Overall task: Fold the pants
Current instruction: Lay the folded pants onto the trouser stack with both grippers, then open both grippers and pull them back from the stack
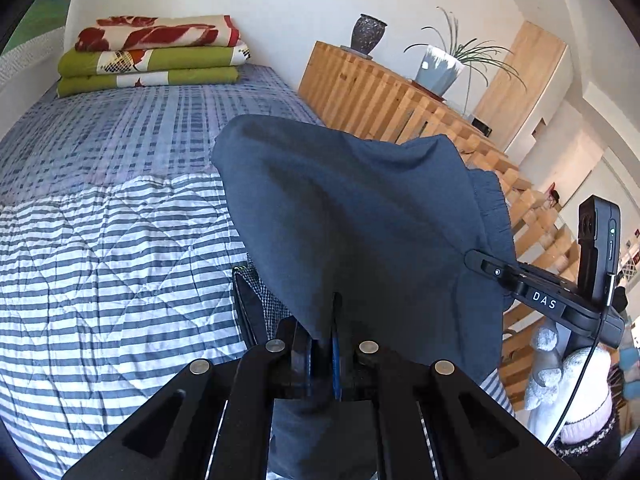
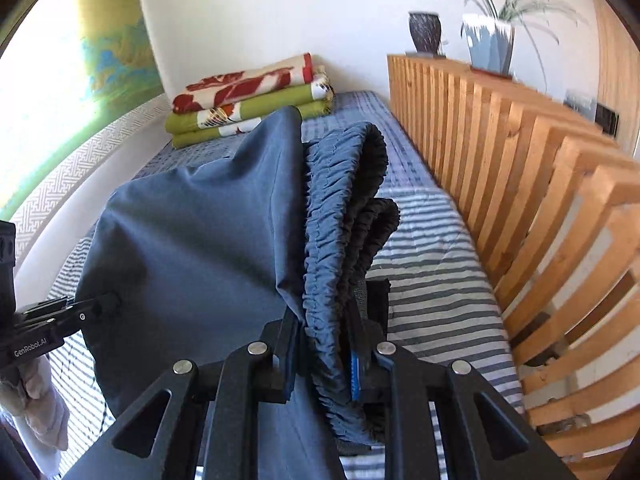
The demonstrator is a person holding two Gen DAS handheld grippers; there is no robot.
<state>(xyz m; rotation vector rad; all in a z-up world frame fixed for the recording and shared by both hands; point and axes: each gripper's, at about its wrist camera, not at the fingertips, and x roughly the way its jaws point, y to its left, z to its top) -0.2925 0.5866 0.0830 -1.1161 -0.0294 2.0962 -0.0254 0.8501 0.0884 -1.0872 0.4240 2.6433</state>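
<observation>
- well above the bed [image 1: 100, 240], the blue pants [image 1: 360, 208] hang lifted between the two grippers, clear of the striped quilt.
- left gripper [image 1: 320, 344] is clamped together on a plain fold of the pants fabric, which bunches up from between its fingers.
- right gripper [image 2: 326, 344] is clamped on the gathered elastic waistband [image 2: 340, 208] of the pants; several layers of the band are stacked between its fingers.
- in the left wrist view the right gripper reaches in from the right edge, its tip touching the waistband side of the cloth.
- folded blankets [image 1: 152, 56], red-flowered over green, lie stacked at the far end of the bed.
- beside the bed runs a wooden slatted cabinet [image 2: 520, 152] with a dark vase [image 2: 425, 32] and a potted plant [image 2: 490, 40] on top.
</observation>
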